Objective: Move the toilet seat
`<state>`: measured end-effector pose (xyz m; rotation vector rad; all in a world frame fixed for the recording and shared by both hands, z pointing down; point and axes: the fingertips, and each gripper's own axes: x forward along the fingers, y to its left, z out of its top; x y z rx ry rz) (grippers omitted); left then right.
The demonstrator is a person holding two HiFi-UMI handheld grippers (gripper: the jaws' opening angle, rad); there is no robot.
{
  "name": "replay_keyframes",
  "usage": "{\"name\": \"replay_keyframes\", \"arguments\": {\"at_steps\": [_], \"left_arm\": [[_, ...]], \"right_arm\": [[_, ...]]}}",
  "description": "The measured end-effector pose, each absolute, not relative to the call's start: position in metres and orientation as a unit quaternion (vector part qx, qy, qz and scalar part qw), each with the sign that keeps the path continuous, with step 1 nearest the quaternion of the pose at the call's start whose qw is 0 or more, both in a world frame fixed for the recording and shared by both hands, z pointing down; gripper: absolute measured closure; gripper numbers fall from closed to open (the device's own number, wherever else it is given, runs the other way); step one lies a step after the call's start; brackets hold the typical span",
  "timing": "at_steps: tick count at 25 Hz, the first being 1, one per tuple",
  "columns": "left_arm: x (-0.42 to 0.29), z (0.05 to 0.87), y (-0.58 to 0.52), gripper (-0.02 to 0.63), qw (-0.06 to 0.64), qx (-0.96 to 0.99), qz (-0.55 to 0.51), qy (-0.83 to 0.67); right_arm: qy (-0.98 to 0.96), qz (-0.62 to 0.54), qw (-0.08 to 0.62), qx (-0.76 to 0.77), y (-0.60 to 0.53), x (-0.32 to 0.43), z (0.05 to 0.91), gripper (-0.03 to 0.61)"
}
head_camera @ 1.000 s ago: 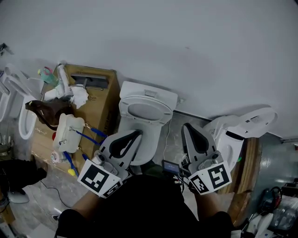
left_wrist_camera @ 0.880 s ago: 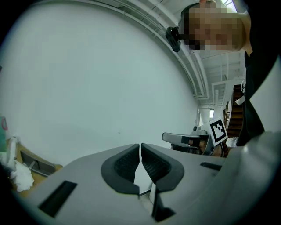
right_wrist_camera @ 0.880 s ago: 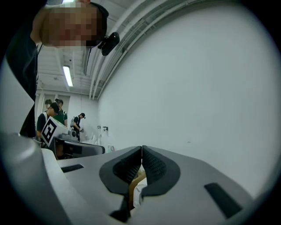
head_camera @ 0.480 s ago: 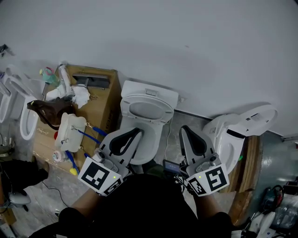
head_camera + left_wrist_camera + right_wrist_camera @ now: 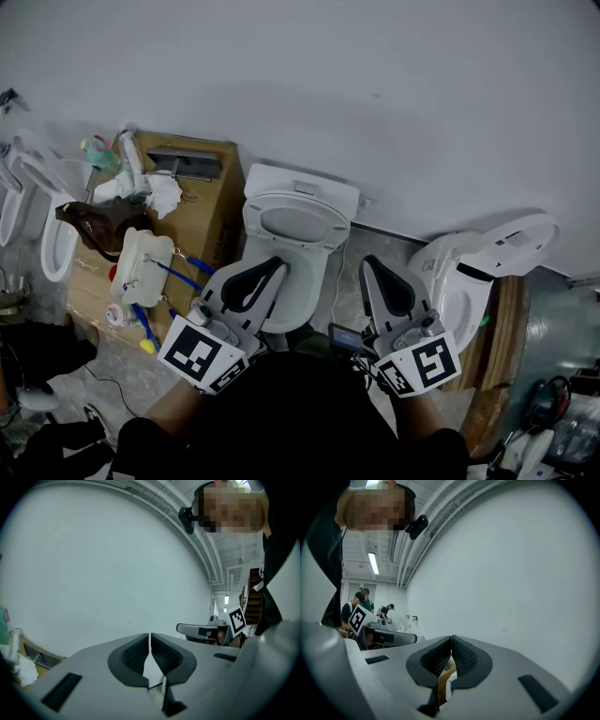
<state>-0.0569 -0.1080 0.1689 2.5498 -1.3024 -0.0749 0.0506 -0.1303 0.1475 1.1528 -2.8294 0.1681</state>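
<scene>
A white toilet (image 5: 302,187) stands against the wall at the middle of the head view, its oval seat (image 5: 330,228) lying flat on the bowl. My left gripper (image 5: 277,267) hovers over the front of the bowl, shut and holding nothing. My right gripper (image 5: 369,261) hangs just right of the bowl, over the floor, also shut and empty. In the left gripper view the left gripper (image 5: 150,636) points at the bare wall with its pads together. The right gripper (image 5: 451,640) shows the same in the right gripper view. Neither touches the seat.
A cardboard box (image 5: 208,211) with bottles, rags and a white plastic part stands left of the toilet. A second toilet (image 5: 450,272) with a raised lid (image 5: 514,239) stands to the right. More white seats (image 5: 49,239) lean at the far left. People stand in the distance (image 5: 363,597).
Hardly anything differs. The head view has shifted slightly, and both grippers stay shut in about the same place before the toilet.
</scene>
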Motion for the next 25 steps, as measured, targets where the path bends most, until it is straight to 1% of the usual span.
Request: {"name": "replay_keyframes", "arguments": {"at_steps": [25], "left_arm": [[-0.049, 0.179, -0.117, 0.586, 0.147, 0.879, -0.022, -0.452]], "right_arm": [[-0.925, 0.069, 0.043, 0.372, -0.132, 0.061, 0.157, 0.548]]}}
